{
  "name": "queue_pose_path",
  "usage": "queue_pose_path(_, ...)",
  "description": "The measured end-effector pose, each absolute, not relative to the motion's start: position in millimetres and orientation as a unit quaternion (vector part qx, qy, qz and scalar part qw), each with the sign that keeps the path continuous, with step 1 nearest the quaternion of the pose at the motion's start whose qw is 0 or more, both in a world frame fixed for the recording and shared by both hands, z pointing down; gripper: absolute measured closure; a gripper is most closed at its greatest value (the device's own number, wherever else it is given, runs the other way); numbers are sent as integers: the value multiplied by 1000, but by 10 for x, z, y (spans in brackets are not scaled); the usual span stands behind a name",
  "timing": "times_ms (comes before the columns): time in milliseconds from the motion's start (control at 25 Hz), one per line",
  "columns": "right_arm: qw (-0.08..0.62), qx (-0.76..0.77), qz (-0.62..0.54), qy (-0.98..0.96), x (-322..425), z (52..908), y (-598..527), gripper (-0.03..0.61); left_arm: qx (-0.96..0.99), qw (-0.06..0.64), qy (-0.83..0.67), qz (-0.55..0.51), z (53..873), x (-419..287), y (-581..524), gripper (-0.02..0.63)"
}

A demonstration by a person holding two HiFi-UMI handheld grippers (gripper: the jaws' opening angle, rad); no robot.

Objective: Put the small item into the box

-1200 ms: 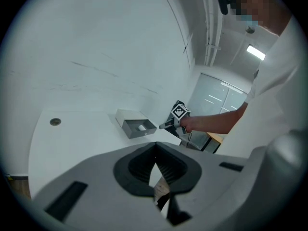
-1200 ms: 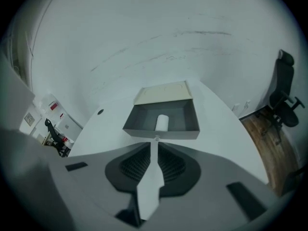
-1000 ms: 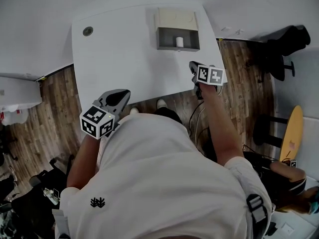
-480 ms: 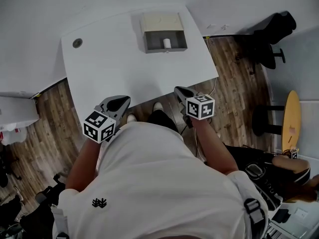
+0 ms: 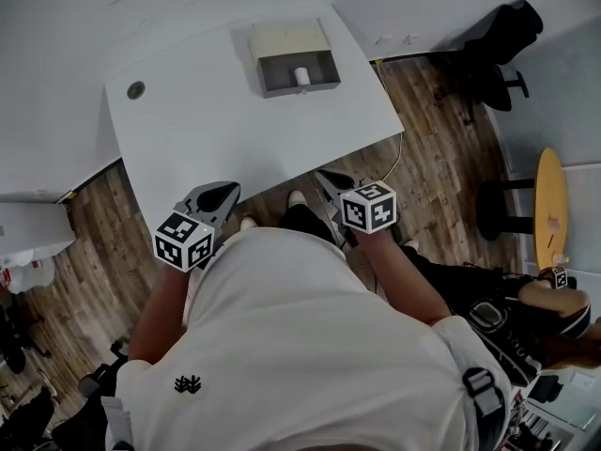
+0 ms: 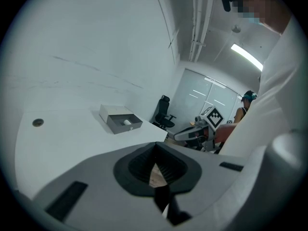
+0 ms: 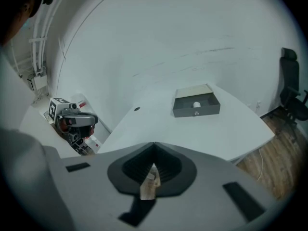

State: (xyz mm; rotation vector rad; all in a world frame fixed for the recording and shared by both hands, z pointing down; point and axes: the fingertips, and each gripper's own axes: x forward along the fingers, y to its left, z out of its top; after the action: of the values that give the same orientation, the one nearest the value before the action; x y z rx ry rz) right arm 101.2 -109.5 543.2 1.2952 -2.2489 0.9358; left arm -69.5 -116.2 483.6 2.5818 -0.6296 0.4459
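The left tool point(image 5: 223, 195) had its jaws brought together on nothing, and so did the right tool point(image 5: 329, 178). Both hung just off the near edge of the white worktop point(image 5: 235, 130), over the wooden floor point(image 5: 441, 148) and well apart from the box.

The small item point(image 5: 301, 76), a white cylinder, stood inside the open grey box point(image 5: 300, 88) at the far side of the worktop. Nothing lay between the tools and the box. A round grommet hole point(image 5: 136, 90) sat near the far left corner.

A cable point(image 5: 394, 158) drooped below the right corner. A black office chair point(image 5: 493, 40) stood by the wall, and a yellow oval point(image 5: 551, 214), perhaps a small tabletop, stood further right.
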Motion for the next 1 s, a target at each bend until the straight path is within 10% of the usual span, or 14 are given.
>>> queue_pose_path(1000, 193, 424, 293, -835, 718, 5187, -1166, 572, 927, 236, -236, 169, 4925, -708, -1176, 606)
